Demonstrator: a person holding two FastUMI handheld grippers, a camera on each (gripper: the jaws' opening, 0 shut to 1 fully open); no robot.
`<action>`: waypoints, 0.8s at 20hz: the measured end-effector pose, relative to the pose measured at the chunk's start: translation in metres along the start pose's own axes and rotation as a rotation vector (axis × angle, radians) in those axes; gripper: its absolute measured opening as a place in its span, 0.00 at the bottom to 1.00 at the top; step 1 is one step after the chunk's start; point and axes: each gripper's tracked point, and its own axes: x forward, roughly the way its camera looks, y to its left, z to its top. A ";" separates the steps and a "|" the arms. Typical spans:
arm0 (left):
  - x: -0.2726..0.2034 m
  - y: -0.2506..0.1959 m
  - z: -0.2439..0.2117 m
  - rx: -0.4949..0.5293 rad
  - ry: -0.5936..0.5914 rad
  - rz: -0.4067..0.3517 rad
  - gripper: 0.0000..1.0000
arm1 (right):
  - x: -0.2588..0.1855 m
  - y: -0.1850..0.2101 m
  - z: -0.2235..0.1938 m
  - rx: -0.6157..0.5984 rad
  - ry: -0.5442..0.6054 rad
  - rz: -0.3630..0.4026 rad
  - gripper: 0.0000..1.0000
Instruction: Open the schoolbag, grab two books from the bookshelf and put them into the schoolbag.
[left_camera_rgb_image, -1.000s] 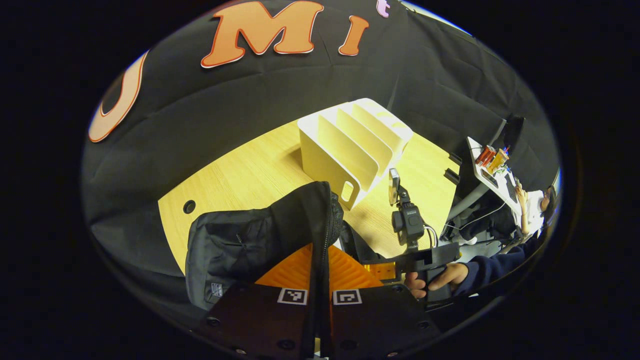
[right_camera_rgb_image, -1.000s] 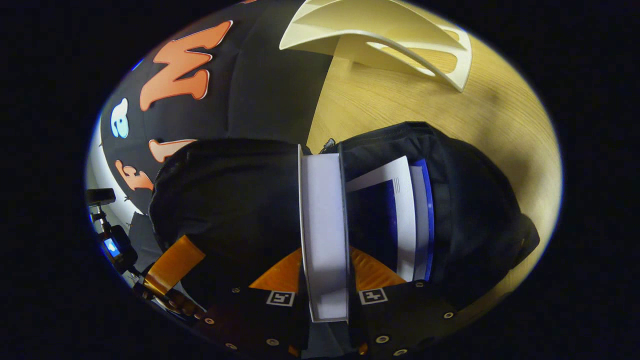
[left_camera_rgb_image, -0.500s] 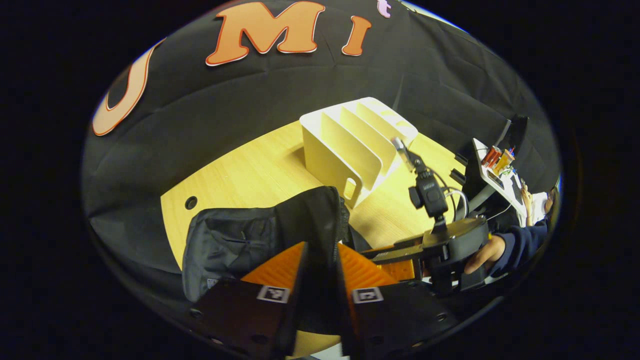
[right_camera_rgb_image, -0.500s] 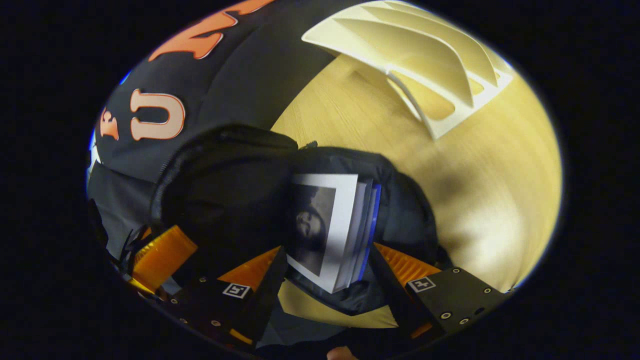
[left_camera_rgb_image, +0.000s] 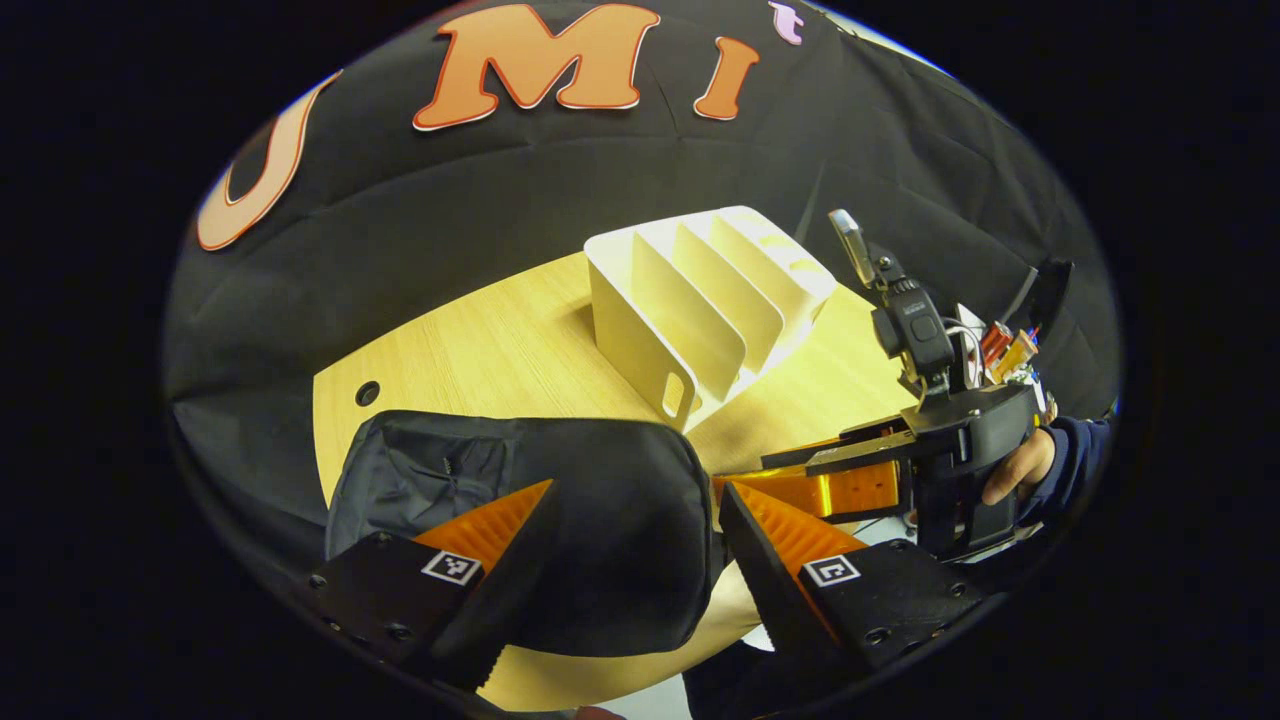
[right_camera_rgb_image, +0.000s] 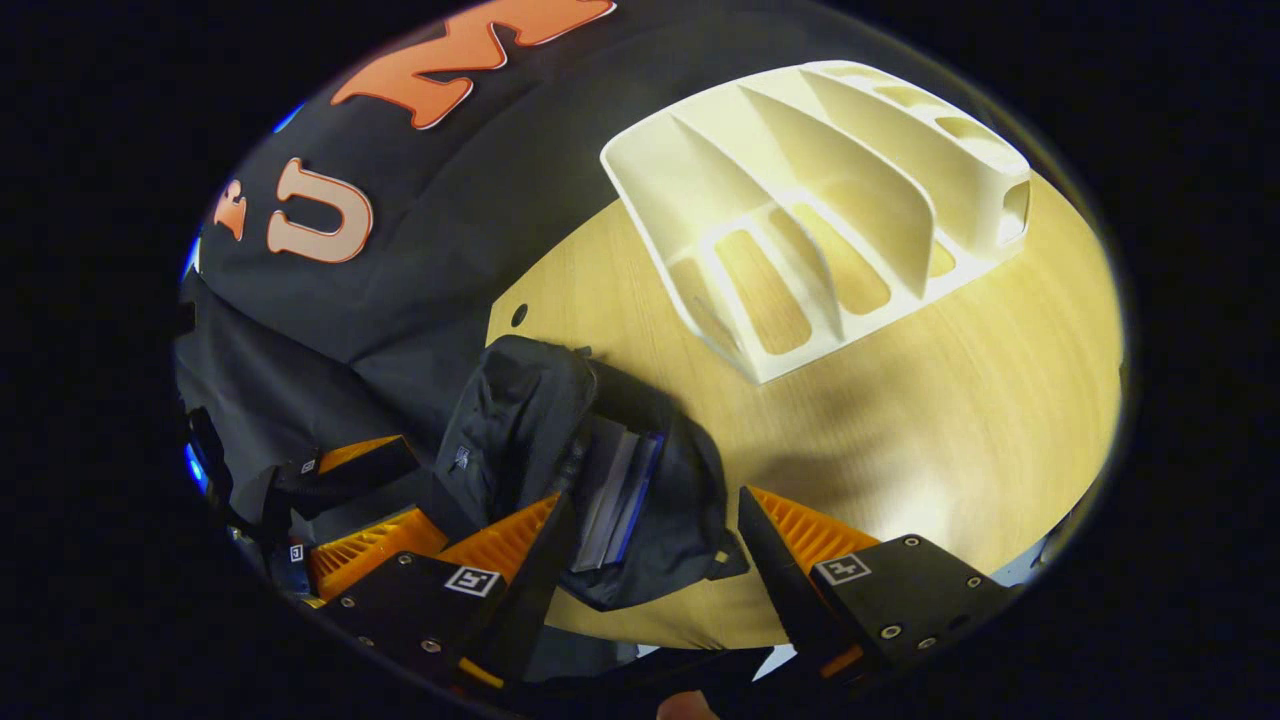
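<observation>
The black schoolbag (left_camera_rgb_image: 560, 510) lies on the wooden table (left_camera_rgb_image: 500, 350), just beyond my left gripper (left_camera_rgb_image: 640, 520), which is open and holds nothing. In the right gripper view the schoolbag (right_camera_rgb_image: 520, 440) gapes open, and two books (right_camera_rgb_image: 615, 490) stand inside it, their page edges and a blue cover showing. My right gripper (right_camera_rgb_image: 650, 530) is open above the bag's near side, apart from the books. The cream bookshelf (left_camera_rgb_image: 700, 300) stands behind the bag with bare slots, also seen from above as the bookshelf (right_camera_rgb_image: 820, 200). The right gripper (left_camera_rgb_image: 790, 490), held by a hand (left_camera_rgb_image: 1020, 465), hovers right of the bag.
The table has a round cable hole (left_camera_rgb_image: 367, 392) at its far left. A desk with small bottles (left_camera_rgb_image: 1005, 345) stands beyond the table's right end. The left gripper (right_camera_rgb_image: 350, 500) shows low left of the bag in the right gripper view.
My left gripper let go of the bag's flap and opened; the bag slumped down. My right gripper released the second book into the bag, opened, and drew back and up.
</observation>
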 end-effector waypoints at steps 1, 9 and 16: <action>0.002 -0.004 0.005 -0.007 -0.008 0.014 1.00 | -0.007 -0.006 0.007 -0.016 -0.013 -0.008 0.98; 0.004 -0.049 0.044 -0.104 -0.123 0.135 1.00 | -0.082 -0.058 0.078 -0.220 -0.163 -0.086 0.98; -0.006 -0.102 0.084 -0.169 -0.270 0.218 1.00 | -0.150 -0.081 0.140 -0.366 -0.321 -0.118 0.98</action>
